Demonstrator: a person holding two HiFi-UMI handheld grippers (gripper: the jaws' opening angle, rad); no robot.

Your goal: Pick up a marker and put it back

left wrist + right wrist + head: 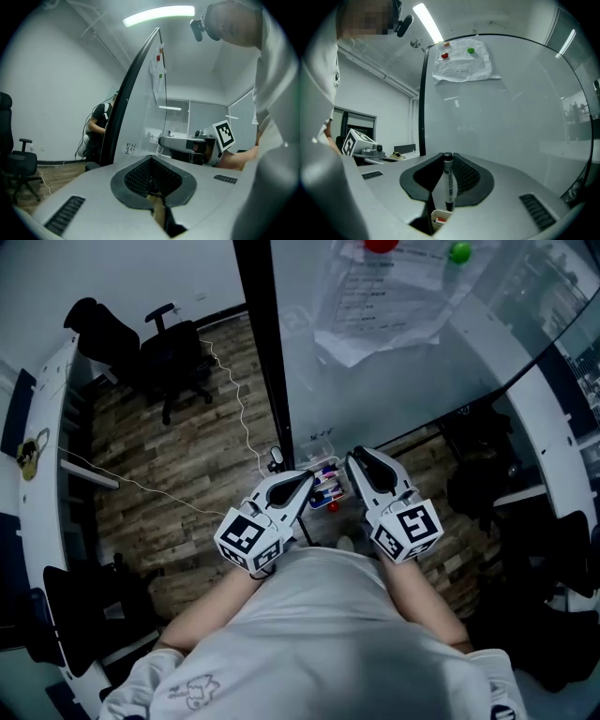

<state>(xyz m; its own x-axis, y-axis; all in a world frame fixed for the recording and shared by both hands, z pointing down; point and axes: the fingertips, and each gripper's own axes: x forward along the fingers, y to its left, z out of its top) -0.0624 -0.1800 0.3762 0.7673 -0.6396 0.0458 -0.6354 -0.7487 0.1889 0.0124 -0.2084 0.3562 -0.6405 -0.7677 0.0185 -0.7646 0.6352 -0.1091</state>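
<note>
Before the whiteboard [403, 381], right gripper [448, 159]: jaws pinching a black marker [448, 183] upright.
Left gripper [152, 176]: jaws pressed together, nothing between.
Marker tray [323, 463]: between both grippers, holding spare markers [326, 491].
Pinned papers [375, 306]: 12 o'clock.
Office chair [173, 357]: 10 o'clock, well apart.

Tray [322, 465] of markers [328, 491], mostly hidden between left gripper [307, 480] and right gripper [354, 457].

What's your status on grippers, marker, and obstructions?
Left hand-held gripper shut, empty. Right hand-held gripper shut on marker, upright, over the tray. Nothing in the way.
</note>
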